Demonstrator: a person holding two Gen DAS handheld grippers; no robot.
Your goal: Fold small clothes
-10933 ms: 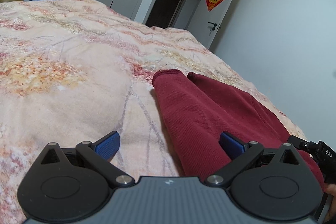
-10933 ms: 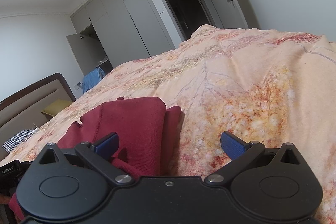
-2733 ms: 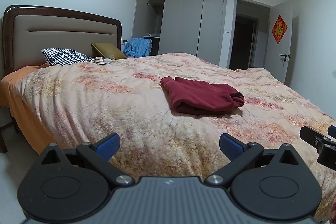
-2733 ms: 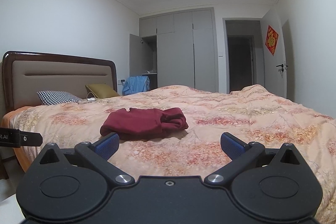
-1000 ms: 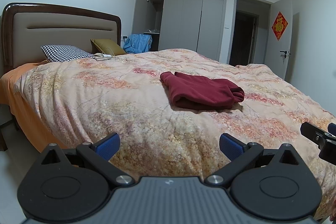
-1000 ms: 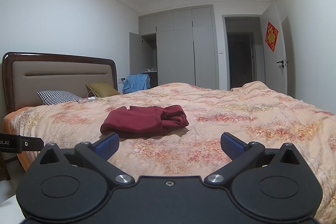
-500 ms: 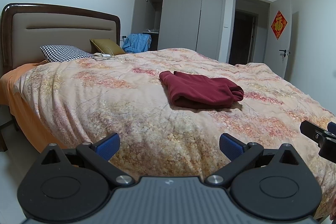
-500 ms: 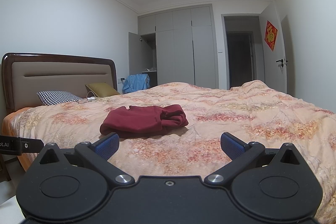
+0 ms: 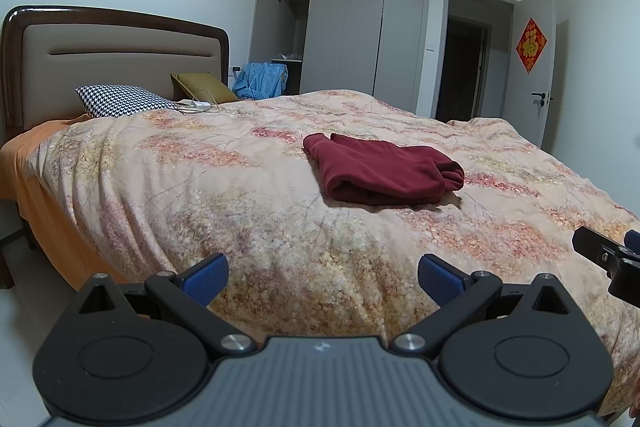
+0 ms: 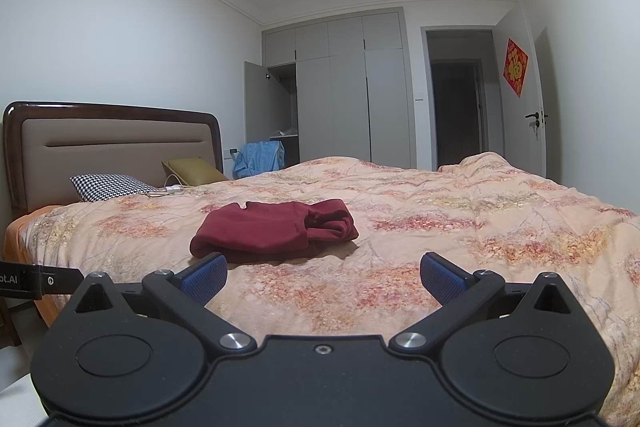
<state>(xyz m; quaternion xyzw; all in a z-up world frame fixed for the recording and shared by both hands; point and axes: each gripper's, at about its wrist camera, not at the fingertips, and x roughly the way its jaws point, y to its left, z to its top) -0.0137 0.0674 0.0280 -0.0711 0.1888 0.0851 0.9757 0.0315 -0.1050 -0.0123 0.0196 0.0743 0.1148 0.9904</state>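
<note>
Left gripper (image 9: pixel 323 277) at the bottom of the left wrist view, blue pads spread wide, nothing between them, held above the near edge of the bed. Right gripper (image 10: pixel 323 277) at the bottom of the right wrist view, also spread wide and empty. Part of the right gripper seen as a black piece at the right edge of the left view.

Dark red garment (image 9: pixel 380 169) folded into a compact bundle, lying on the floral bedspread (image 9: pixel 200 187) a little right of the frame centre in the left view, well apart from both tools. Same garment (image 10: pixel 276 229) just left of centre in the right view, above the left blue pad, rolled end turned to the right.

Brown headboard (image 9: pixel 116 63) at the left of the frame. Houndstooth pillow (image 9: pixel 120 101) and olive pillow (image 9: pixel 202 85) below it. Blue cloth (image 9: pixel 262 81) near the grey wardrobe (image 9: pixel 360 27) in the upper middle. Red door ornament (image 9: pixel 531 45) at the upper right.
</note>
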